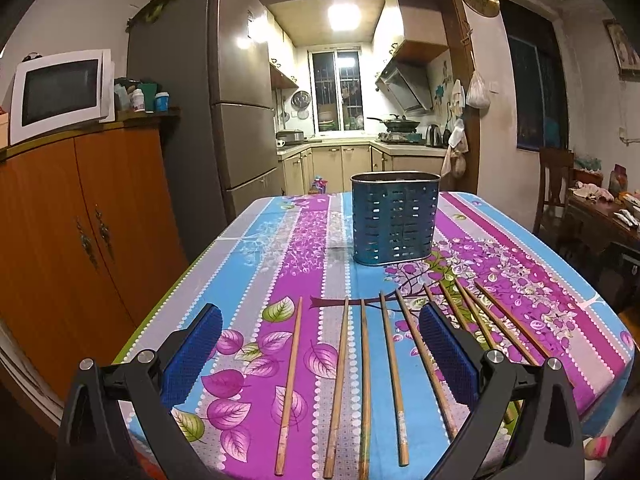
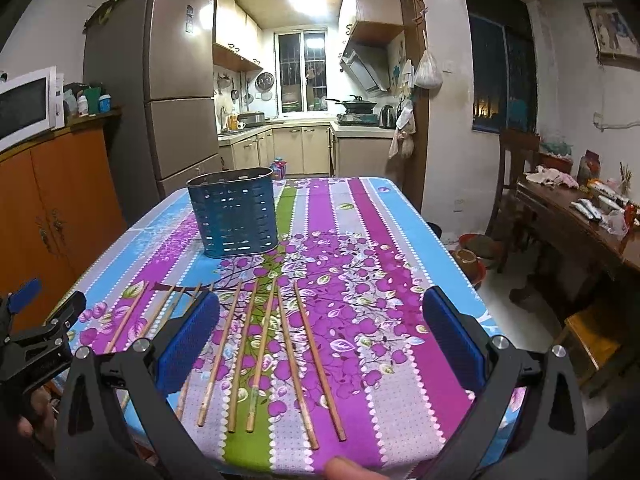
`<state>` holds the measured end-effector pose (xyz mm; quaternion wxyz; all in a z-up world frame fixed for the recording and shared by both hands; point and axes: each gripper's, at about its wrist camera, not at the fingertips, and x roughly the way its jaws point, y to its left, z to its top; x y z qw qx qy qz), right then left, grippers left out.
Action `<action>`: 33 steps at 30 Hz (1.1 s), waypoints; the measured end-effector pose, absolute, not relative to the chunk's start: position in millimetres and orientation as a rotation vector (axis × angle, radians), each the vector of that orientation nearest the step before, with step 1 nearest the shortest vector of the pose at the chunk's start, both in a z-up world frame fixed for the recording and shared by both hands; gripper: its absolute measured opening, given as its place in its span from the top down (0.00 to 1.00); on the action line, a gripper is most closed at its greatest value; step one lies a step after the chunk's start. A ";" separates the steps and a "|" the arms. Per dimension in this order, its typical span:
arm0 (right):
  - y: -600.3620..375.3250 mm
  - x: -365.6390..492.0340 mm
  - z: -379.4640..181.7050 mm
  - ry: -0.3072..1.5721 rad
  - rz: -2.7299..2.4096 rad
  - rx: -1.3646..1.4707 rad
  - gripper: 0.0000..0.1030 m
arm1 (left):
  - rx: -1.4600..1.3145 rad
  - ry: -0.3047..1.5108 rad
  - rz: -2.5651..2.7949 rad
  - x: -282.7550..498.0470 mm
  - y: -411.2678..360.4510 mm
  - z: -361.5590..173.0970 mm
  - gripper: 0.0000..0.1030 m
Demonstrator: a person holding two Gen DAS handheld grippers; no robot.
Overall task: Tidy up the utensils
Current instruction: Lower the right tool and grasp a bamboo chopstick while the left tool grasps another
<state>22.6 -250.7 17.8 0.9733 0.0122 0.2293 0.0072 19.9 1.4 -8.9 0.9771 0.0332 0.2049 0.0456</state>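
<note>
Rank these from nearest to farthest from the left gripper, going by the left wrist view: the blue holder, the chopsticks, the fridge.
1. Chopsticks, on the cloth between and beside the left gripper fingers.
2. Blue holder, mid-table, ahead.
3. Fridge, past the table, left.

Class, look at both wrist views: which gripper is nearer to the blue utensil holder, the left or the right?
Left, though only slightly. The blue utensil holder stands nearly straight ahead of the left gripper, beyond the chopsticks. From the right gripper it sits ahead and off to the left.

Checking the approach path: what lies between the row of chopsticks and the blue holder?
Nothing but bare floral tablecloth lies between the chopsticks and the blue holder; both wrist views show that.
</note>
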 end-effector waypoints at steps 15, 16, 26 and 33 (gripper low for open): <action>-300.2 11.9 10.8 0.522 0.029 0.092 0.05 | 0.004 0.464 0.153 3.5 99.8 -3.4 0.04; -301.9 11.2 8.8 0.536 0.042 0.101 0.05 | 0.005 0.466 0.135 0.7 102.3 -4.0 0.04; -305.8 -0.6 -18.7 0.657 0.082 0.082 0.05 | 0.045 0.517 -0.023 -20.9 95.9 -23.0 0.08; -296.4 -14.5 -43.9 0.679 0.116 0.041 0.12 | 0.065 0.611 -0.106 -31.1 76.9 -60.3 0.21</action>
